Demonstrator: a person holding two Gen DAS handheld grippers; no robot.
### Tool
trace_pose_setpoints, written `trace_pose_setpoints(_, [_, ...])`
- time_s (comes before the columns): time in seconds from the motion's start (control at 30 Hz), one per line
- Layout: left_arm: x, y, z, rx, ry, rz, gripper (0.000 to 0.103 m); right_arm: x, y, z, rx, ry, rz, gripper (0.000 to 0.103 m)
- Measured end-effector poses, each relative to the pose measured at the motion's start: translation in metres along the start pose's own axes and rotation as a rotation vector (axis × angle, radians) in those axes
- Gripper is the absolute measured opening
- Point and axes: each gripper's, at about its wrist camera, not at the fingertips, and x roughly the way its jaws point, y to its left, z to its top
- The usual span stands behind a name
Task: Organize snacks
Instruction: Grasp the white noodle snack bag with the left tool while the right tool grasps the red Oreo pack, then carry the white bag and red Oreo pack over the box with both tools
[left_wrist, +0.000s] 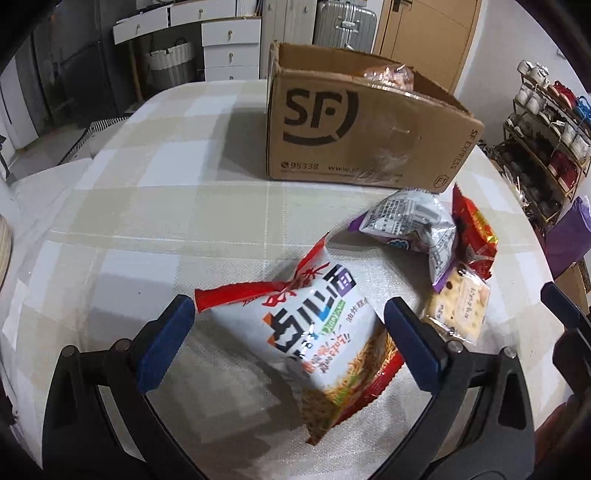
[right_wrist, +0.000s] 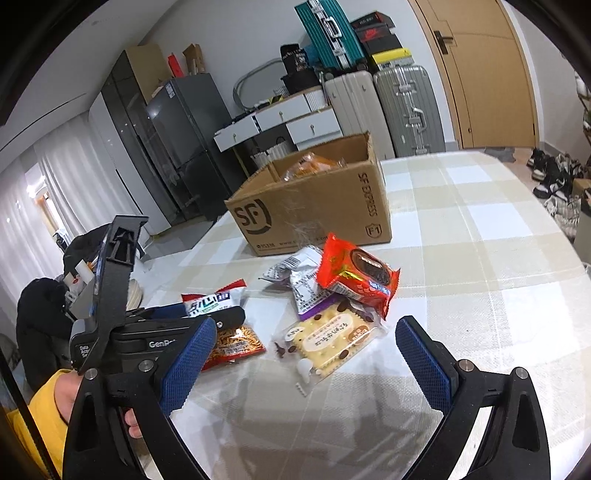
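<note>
A white and red noodle snack bag (left_wrist: 317, 332) lies on the checked tablecloth between the open fingers of my left gripper (left_wrist: 291, 332); the right pad seems to touch its edge. It also shows in the right wrist view (right_wrist: 221, 317), partly hidden by the left gripper. A cracker packet (right_wrist: 328, 339), a red cookie packet (right_wrist: 354, 277) and a grey-purple bag (right_wrist: 303, 280) lie in a pile in front of my right gripper (right_wrist: 306, 365), which is open and empty above the table. An open SF cardboard box (left_wrist: 354, 125) holds an orange snack bag (right_wrist: 310, 166).
The table (right_wrist: 480, 258) is round with a beige checked cloth. Behind it stand white drawers (right_wrist: 280, 122), suitcases (right_wrist: 402, 107) and a dark fridge (right_wrist: 184, 140). A shoe rack (left_wrist: 546, 140) stands to the right. A door (right_wrist: 484, 74) is at the back.
</note>
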Motion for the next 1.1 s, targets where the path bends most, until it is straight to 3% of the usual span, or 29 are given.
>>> trace_pose_setpoints(0.07, [0.003,0.005,-0.001,-0.015,0.005,-0.031,0.096,0.006,-0.004,-0.001,0.012,0.019,0.002,0.099])
trace_pose_setpoints(0.1, [0.006,0.008,0.0,-0.026,0.016,-0.054,0.083,0.011,-0.007,-0.001,0.02,0.032,0.001,0.099])
trace_pose_setpoints(0.2, [0.011,0.016,0.002,-0.051,0.032,-0.171,0.061,0.018,-0.013,-0.003,0.04,0.053,-0.004,0.099])
trace_pose_setpoints(0.4, [0.011,0.017,0.006,-0.006,0.009,-0.253,0.041,0.026,-0.019,-0.003,0.063,0.076,-0.006,0.099])
trace_pose_setpoints(0.63, [0.003,0.031,0.01,-0.011,-0.009,-0.279,0.039,0.036,-0.018,0.015,0.012,0.082,-0.063,0.099])
trace_pose_setpoints(0.9, [-0.021,0.053,-0.013,-0.031,-0.026,-0.319,0.039,0.068,-0.024,0.041,-0.049,0.12,-0.11,0.098])
trace_pose_setpoints(0.93, [-0.023,0.056,-0.014,-0.035,-0.029,-0.322,0.039,0.073,-0.025,0.043,-0.054,0.128,-0.106,0.096])
trace_pose_setpoints(1.07, [-0.028,0.066,-0.021,-0.061,-0.025,-0.334,0.039,0.091,-0.034,0.046,-0.024,0.176,-0.071,0.067])
trace_pose_setpoints(1.1, [-0.029,0.068,-0.022,-0.063,-0.026,-0.332,0.039,0.094,-0.039,0.045,-0.003,0.185,-0.058,0.065])
